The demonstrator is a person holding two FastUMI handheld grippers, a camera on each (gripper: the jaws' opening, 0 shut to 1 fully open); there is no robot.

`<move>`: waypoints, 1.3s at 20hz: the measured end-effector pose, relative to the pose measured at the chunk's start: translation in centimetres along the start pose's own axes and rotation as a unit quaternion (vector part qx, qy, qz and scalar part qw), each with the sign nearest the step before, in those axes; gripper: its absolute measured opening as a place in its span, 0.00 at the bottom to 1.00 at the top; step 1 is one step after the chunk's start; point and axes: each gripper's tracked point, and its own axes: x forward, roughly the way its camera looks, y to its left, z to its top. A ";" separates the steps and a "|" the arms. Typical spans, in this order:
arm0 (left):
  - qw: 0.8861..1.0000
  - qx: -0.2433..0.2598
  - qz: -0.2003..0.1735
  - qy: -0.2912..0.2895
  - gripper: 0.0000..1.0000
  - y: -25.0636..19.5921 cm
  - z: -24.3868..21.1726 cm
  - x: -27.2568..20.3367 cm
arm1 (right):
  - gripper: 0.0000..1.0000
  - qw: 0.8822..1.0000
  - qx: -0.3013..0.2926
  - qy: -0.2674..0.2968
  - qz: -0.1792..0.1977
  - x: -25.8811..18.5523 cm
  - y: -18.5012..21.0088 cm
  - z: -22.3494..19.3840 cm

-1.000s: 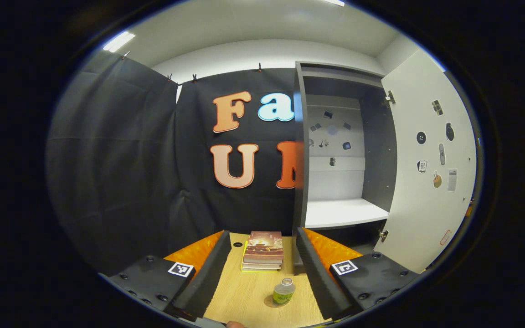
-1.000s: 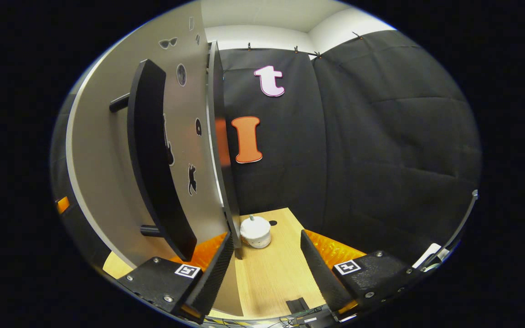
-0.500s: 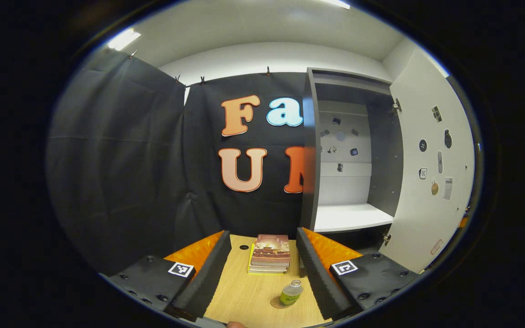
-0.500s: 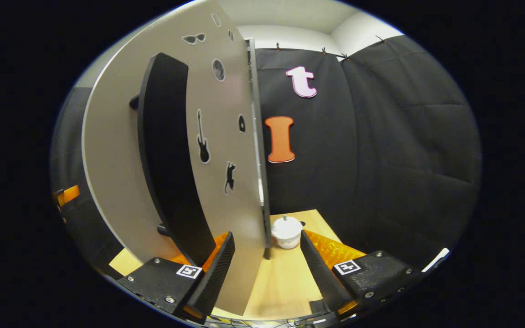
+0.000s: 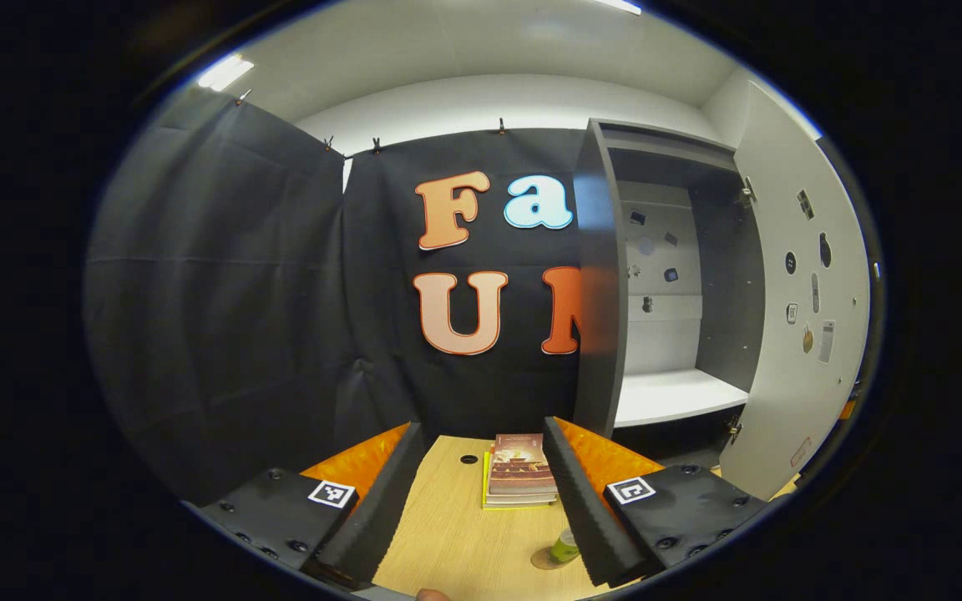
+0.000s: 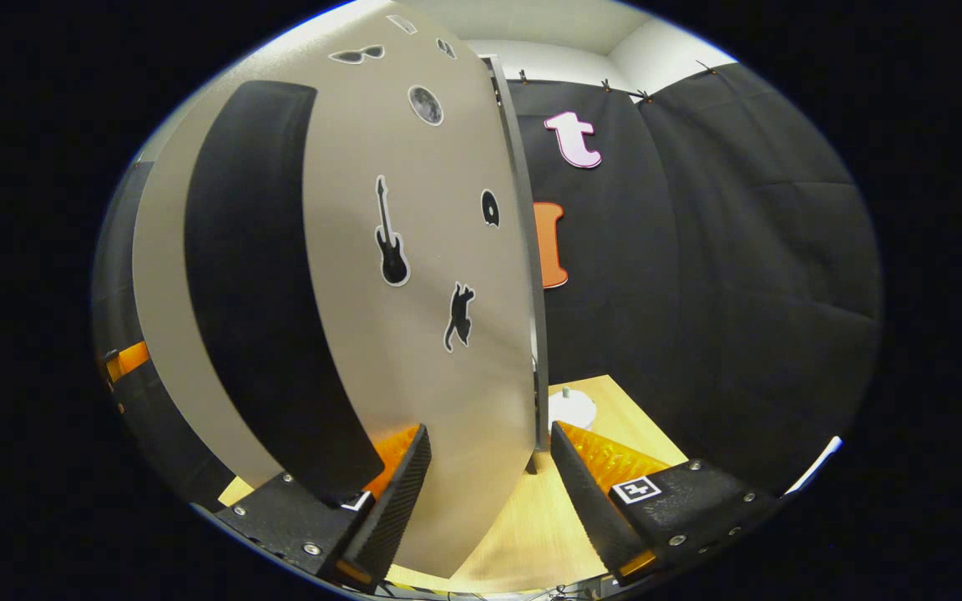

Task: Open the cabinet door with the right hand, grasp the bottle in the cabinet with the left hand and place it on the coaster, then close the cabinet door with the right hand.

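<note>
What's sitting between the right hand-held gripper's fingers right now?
In the right gripper view, the free edge of the open cabinet door stands between the right hand-held gripper fingers, which are spread and not pressing on it.

The left gripper (image 5: 481, 492) hangs above the table (image 5: 448, 542) with its jaws spread wide and nothing between them. At 12 o'clock from it lies a stack of books (image 5: 519, 480). At about 5 o'clock a bottle (image 5: 564, 547) stands on a round coaster (image 5: 544, 560), partly hidden behind the right finger. At 2 o'clock the cabinet (image 5: 606, 284) stands with its door (image 5: 798, 300) swung wide open, stickers on the door's inner face, and a bare white shelf (image 5: 673, 396) inside.
</note>
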 end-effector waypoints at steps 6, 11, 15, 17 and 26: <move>1.000 0.007 -0.008 -0.003 0.94 2.7 -0.2 2.8 | 0.90 1.000 0.001 -0.003 -0.001 1.2 2.4 -0.1; 1.000 0.006 -0.004 -0.002 0.94 5.9 -0.8 4.7 | 0.99 1.000 0.009 -0.002 0.017 2.2 5.0 -0.6; 1.000 0.011 0.008 0.002 0.94 8.8 -1.4 6.0 | 0.93 1.000 0.008 -0.001 0.022 3.1 6.4 -1.3; 1.000 0.012 0.016 0.004 0.94 10.4 -1.8 6.3 | 0.93 1.000 0.006 -0.002 0.020 3.6 6.7 -1.4; 1.000 0.011 0.028 0.006 0.94 14.3 -2.8 7.8 | 0.93 1.000 0.005 -0.013 -0.001 5.0 7.0 -1.2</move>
